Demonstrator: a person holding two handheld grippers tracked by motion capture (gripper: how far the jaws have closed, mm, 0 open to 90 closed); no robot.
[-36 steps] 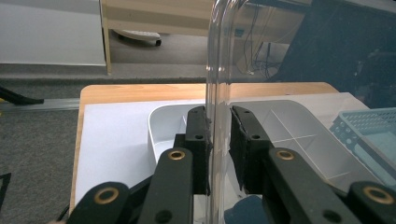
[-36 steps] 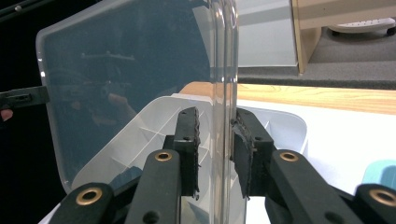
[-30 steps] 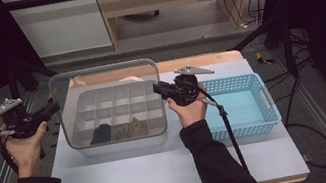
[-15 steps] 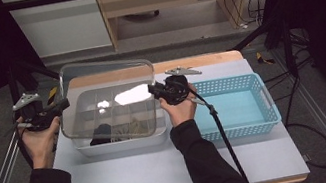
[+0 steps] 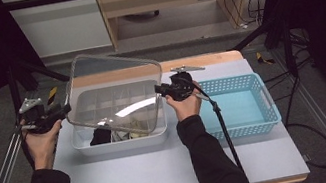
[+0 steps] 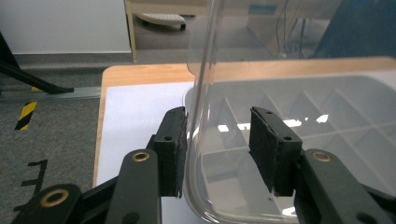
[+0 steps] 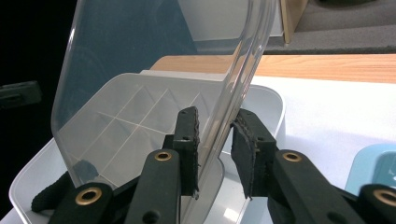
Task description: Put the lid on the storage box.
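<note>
Two grippers are counted, one per hand: the left gripper (image 5: pixel 63 109) and the right gripper (image 5: pixel 159 89). One clear lid (image 5: pixel 116 95), one white divided box (image 5: pixel 121 142) and one blue basket (image 5: pixel 244 102) are seen. A few dark items (image 5: pixel 101 135) are lodged in the box's near compartments; their number cannot be told.

A white-topped worktop (image 5: pixel 175 170) with a wooden far edge carries the box and, just to its right, the basket. Grey floor, a metal rail at the left, dark drapes and a wooden shelf unit against the far wall are seen beyond.

The lid is held tilted above the box, its far edge raised. In the left gripper view, its rim (image 6: pixel 201 93) passes between the jaws, which have just been opening and stand apart: the left-hand pad is touched or nearly so, while the right-hand pad stands clear. In the right gripper view, the lid's other edge (image 7: pixel 233 93) is clamped between that gripper's jaws.
</note>
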